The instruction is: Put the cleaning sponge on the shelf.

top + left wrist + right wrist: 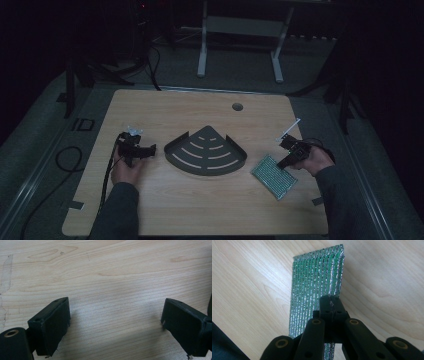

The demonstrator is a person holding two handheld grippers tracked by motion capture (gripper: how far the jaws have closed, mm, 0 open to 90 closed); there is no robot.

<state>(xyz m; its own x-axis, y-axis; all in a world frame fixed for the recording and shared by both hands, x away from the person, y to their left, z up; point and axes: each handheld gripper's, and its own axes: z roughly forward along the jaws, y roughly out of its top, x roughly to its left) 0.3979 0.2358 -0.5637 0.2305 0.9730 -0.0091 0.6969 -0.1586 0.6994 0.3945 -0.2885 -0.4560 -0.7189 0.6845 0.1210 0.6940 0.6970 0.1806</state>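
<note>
Jaws on your left gripper (115, 325) stand wide apart with nothing between them; bare wood grain of the table (112, 272) runs across the gap and on ahead of the fingertips. In the high view your left gripper (136, 148) sits just beside the straight left edge of the dark fan-shaped slotted tray (206, 150), tips pointing toward it but apart from it.

Your right gripper (331, 305) is pressed closed on the near edge of the green metallic-threaded scrub pad (315, 282). The pad stretches away from the fingertips, its far end well ahead of them and its right edge looking raised off the wood. From above, the right gripper (292, 151) sits at the pad's (272, 176) upper right corner; that view is dim, so you cannot tell how much of the pad rests flat. A thin white strip (288, 129) lies on the table just behind that gripper, away from the tray.
</note>
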